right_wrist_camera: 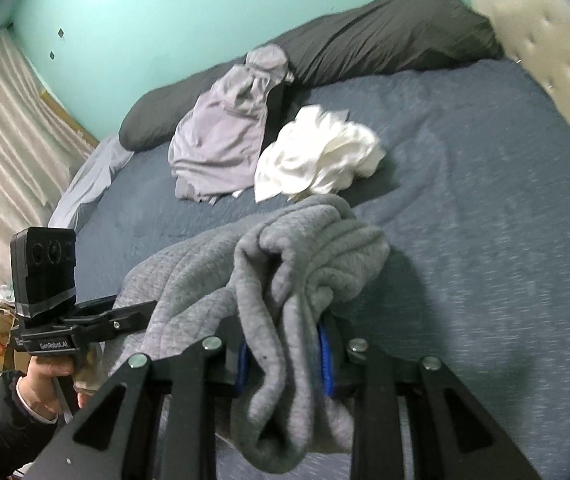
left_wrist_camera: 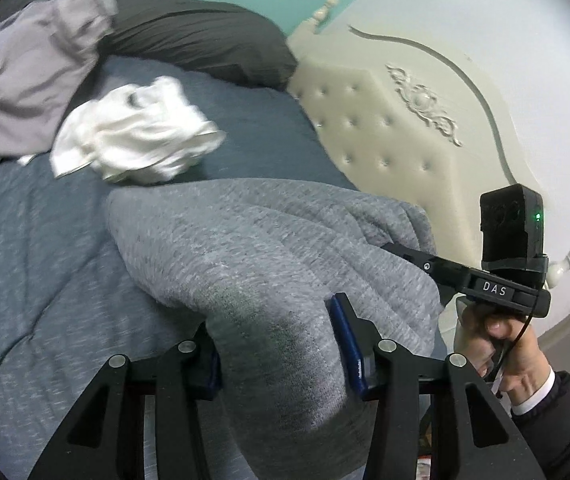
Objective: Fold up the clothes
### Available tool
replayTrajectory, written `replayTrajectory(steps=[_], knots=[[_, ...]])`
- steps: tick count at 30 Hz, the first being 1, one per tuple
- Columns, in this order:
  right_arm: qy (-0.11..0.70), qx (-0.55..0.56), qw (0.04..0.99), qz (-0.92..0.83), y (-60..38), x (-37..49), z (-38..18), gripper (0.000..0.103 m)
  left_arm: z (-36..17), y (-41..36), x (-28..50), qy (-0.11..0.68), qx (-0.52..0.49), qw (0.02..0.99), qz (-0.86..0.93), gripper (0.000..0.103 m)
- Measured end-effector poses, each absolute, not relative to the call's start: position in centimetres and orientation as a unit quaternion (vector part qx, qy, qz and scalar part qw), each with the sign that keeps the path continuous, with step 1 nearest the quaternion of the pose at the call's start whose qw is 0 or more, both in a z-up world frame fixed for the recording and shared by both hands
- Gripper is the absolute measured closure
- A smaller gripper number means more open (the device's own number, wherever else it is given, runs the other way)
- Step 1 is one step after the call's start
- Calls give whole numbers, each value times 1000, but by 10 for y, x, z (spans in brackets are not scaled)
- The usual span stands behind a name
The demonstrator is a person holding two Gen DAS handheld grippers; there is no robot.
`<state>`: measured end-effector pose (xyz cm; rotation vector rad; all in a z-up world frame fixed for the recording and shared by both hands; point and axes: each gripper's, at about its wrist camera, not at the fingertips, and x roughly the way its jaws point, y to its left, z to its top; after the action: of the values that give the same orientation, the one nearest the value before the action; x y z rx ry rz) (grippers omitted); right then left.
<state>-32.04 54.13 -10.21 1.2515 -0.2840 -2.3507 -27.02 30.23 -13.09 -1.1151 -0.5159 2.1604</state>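
A heather grey sweatshirt (left_wrist_camera: 253, 248) hangs lifted above the bed between my two grippers. My left gripper (left_wrist_camera: 277, 344) is shut on a thick bunch of its fabric, blue pads pressed to both sides. My right gripper (right_wrist_camera: 285, 356) is shut on another bunched part of the grey sweatshirt (right_wrist_camera: 305, 264), which droops in folds below the pads. In the left wrist view the right gripper (left_wrist_camera: 405, 252) shows at the right, its tip buried in the fabric. The left gripper (right_wrist_camera: 141, 312) shows at the left of the right wrist view, held by a hand.
A crumpled white garment (right_wrist_camera: 317, 156) and a lilac-grey garment (right_wrist_camera: 221, 136) lie further up the blue bedspread (right_wrist_camera: 485, 200). Dark grey pillows (right_wrist_camera: 385, 36) line the far side. A cream tufted headboard (left_wrist_camera: 385, 136) stands at the right. Curtains (right_wrist_camera: 5, 128) hang at the left.
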Motion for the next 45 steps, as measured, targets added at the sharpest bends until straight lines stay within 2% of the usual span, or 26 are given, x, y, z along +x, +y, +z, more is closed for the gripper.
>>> replayTrajectory(steps=[8,18,26,31,39,45], knots=[[-113,416,192,-881,635,-306,-55,77,-90,406,-287,-175,-410,360,820,53],[-123,372,125,-911,751,-301,-26,77,-64,535,-323,-147,-387,404,815,53],[-115,331,83,-933,820,-313,-14,77,-62,609,-352,-128,-365,418,822,53],[-115,323,60,-937,856,-319,-38,77,-93,648,-366,-126,-374,415,820,53],[-154,374,23,-914,900,-316,-129,77,-184,693,-366,-127,-449,395,791,54],[-197,398,18,-896,925,-290,-177,77,-210,704,-347,-130,-469,411,771,54]])
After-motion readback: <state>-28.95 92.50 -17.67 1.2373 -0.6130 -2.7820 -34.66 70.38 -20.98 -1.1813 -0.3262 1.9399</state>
